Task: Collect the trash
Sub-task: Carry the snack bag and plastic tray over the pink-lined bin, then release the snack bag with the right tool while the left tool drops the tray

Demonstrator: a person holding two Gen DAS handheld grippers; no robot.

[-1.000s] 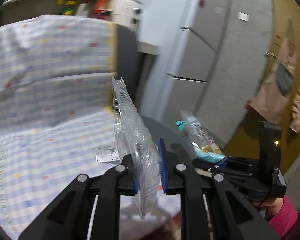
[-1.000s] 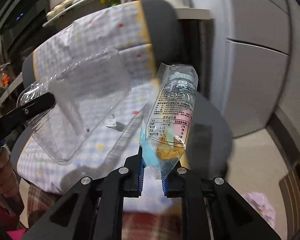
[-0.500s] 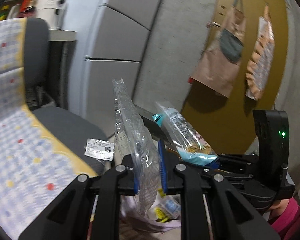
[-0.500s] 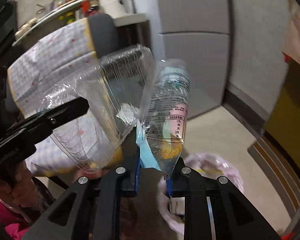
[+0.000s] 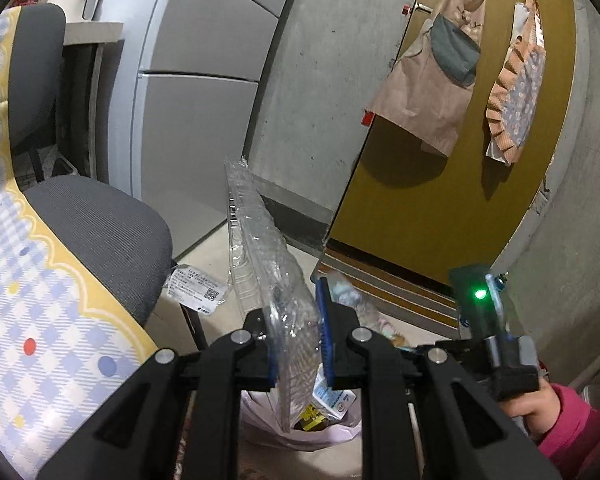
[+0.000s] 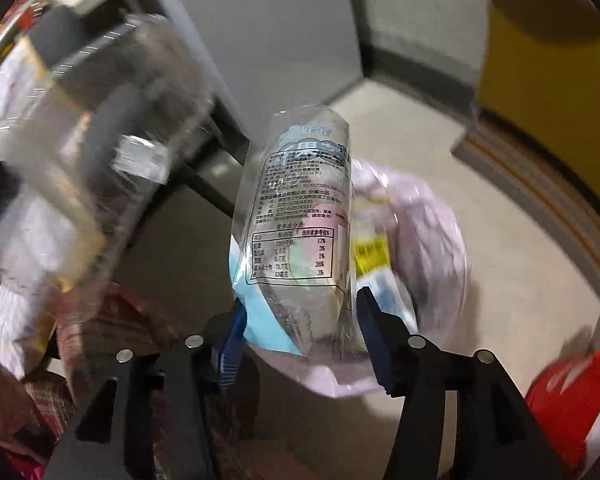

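My left gripper (image 5: 298,340) is shut on a clear plastic tray (image 5: 256,248), held on edge above a pale pink trash bag (image 5: 300,432) on the floor. The tray also shows blurred in the right wrist view (image 6: 88,160). My right gripper (image 6: 300,336) has its jaws spread wide; a clear snack wrapper with a printed label and light blue edge (image 6: 296,232) stands between them over the pink bag (image 6: 432,248). The right gripper's body with a green light (image 5: 480,320) shows in the left wrist view, beside the bag.
A grey chair with a blue-checked, yellow-edged cover (image 5: 52,280) stands at left. A grey fridge (image 5: 204,80) and concrete wall are behind. A mustard door (image 5: 440,200) with hanging paper bags is at right. A red object (image 6: 572,392) lies at the right.
Both grippers swung away from the chair to over the pink bag on the floor. The right gripper's jaws have opened around the wrapper. The left still grips the tray.
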